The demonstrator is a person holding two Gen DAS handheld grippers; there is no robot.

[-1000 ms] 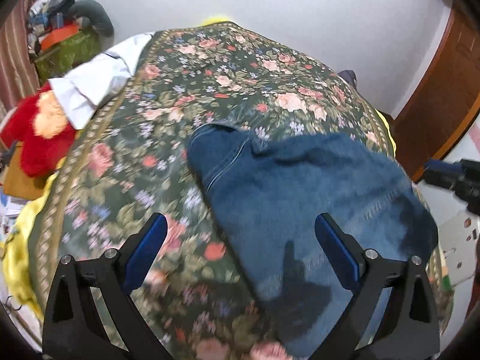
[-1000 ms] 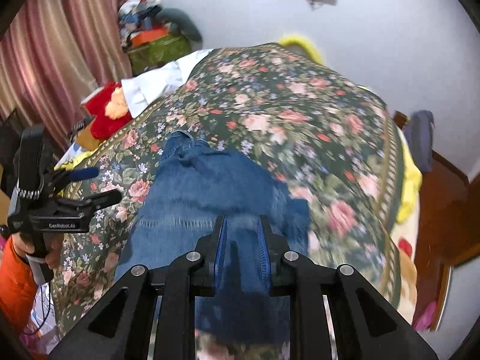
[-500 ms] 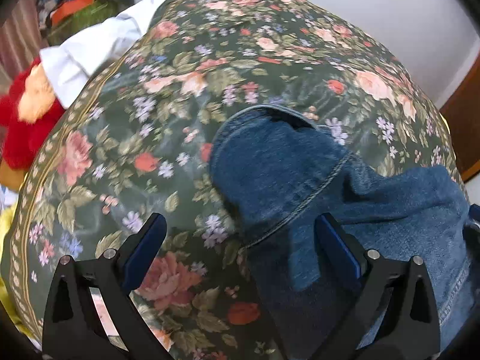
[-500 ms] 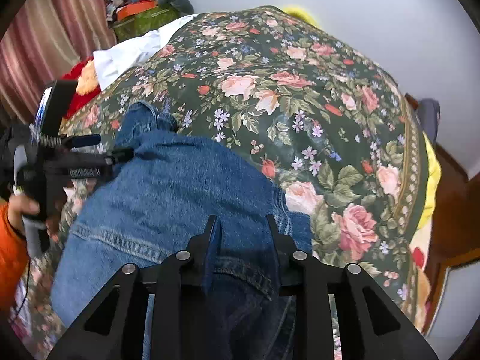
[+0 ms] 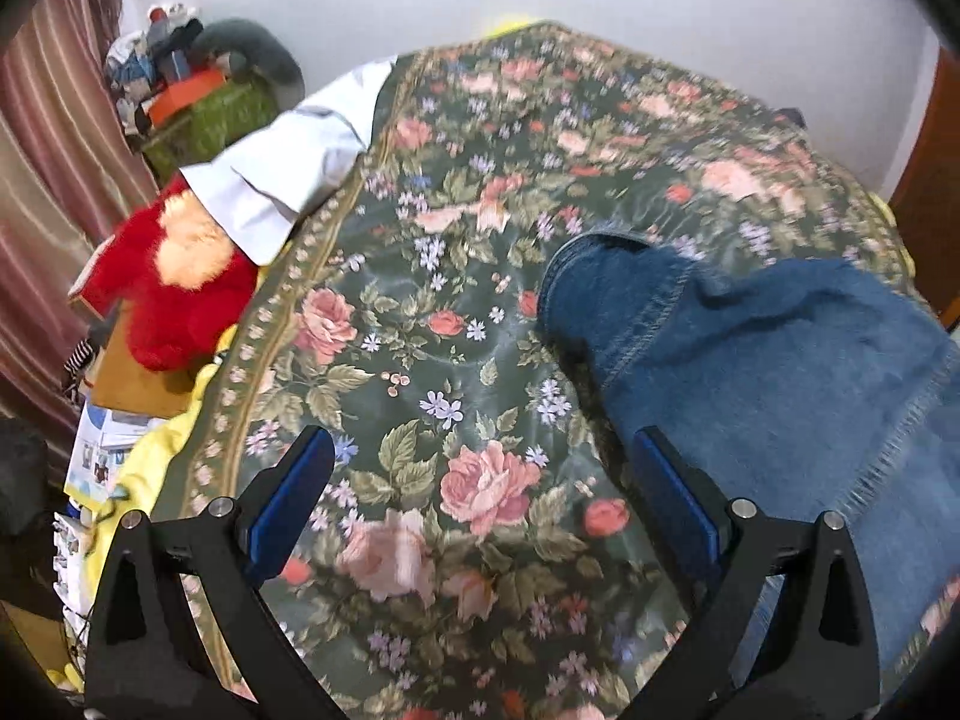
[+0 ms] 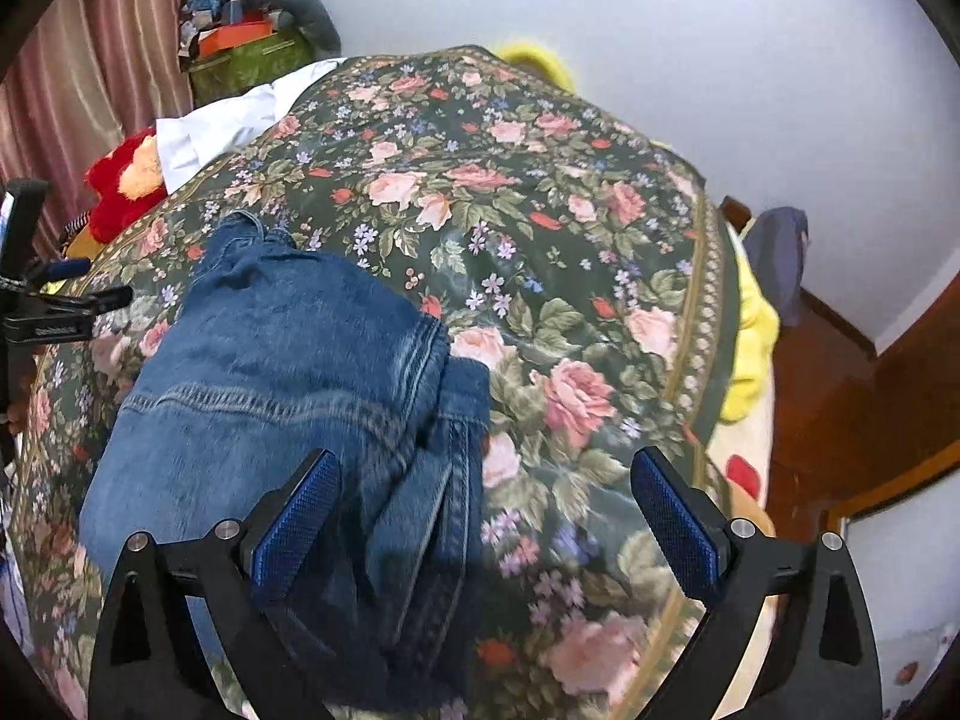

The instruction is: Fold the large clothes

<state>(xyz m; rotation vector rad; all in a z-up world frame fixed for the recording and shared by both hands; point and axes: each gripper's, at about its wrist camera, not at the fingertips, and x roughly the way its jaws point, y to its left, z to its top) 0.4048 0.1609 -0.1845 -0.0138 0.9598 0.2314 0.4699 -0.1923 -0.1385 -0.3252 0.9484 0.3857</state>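
The jeans are seen folded compact on the bed; both grippers' fingers are spread wide, empty; little seems left.

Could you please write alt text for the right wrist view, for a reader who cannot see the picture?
The right claw is open above folded blue jeans lying on a dark green floral bedspread. At the left edge, the left claw is partly visible. Behind the bed are a red plush toy, a white cloth and a pink curtain.
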